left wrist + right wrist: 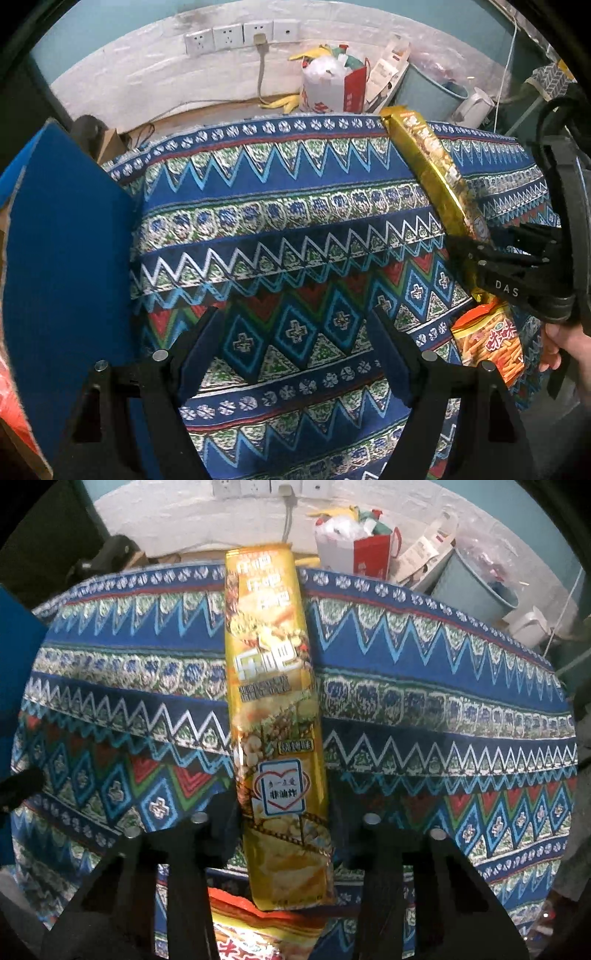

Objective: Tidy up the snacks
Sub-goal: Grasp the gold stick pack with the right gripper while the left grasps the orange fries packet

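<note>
1. We are looking down on a table draped in a patterned blue cloth [295, 206], zigzag and diamond bands running across it.
2. The left gripper [295, 332] is hanging over bare cloth, its fingers standing wide apart with nothing between them.
3. The right gripper [282, 827] is sitting astride a long gold snack pack [273, 701]. Its fingers are closing in on the pack's near end; in the left wrist view the black jaws look clamped across the gold pack, though we are not certain how firmly the pads are pressing, since the foil hides them.
4. The gold pack is lying lengthwise on the cloth, its far end reaching the table's back edge, its near end overlapping an orange snack bag [258, 919].
5. A hand [565, 350] is showing at the right edge of the left wrist view, holding the right gripper's handle.
6. A blue box flap [66, 258] is standing at the left of the table.
7. Behind the table we are seeing a white-and-red shopping bag [332, 88], a teal bin [428, 92] and wall sockets [240, 35].
</note>
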### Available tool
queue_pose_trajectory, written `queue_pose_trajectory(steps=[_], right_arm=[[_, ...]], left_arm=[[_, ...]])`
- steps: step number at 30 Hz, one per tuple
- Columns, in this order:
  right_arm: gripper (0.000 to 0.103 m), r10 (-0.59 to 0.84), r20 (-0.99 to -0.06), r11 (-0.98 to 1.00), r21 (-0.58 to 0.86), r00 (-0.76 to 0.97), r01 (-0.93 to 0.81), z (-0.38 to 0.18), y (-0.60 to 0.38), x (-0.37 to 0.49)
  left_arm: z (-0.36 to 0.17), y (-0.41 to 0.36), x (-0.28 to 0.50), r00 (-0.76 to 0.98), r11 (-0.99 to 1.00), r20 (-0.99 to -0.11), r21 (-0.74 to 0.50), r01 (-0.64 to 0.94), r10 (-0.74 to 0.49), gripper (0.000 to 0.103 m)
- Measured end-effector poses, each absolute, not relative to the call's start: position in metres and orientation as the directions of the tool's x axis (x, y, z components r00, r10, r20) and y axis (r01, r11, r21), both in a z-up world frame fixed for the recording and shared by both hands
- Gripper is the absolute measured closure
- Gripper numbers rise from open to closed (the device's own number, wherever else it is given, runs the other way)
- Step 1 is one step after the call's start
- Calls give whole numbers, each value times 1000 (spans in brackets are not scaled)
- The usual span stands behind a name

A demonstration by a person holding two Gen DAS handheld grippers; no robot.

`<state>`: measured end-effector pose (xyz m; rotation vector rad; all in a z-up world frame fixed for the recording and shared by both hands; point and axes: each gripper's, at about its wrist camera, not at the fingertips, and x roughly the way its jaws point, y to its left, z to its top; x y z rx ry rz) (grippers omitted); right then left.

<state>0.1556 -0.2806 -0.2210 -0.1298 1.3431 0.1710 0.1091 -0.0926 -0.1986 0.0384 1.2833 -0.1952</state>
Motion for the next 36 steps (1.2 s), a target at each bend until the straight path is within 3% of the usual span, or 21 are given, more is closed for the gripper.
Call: queue_pose_trajectory(steps=[13,29,36], right_arm=[[72,-28,-960,984,-76,279,-162,-195,-325,140],[72,11,-988,998,3,154,-55,-203,-401,61],[63,17,-992,1000,16,123,-11,-205,-416,43]], left_arm=[[-189,-147,93,232,959,-947,-167,230,-221,22],[-193,-243,62,109,867,-939,-251,430,-327,17],[-210,-259,58,54,861,-948,-261,436,-315,17]])
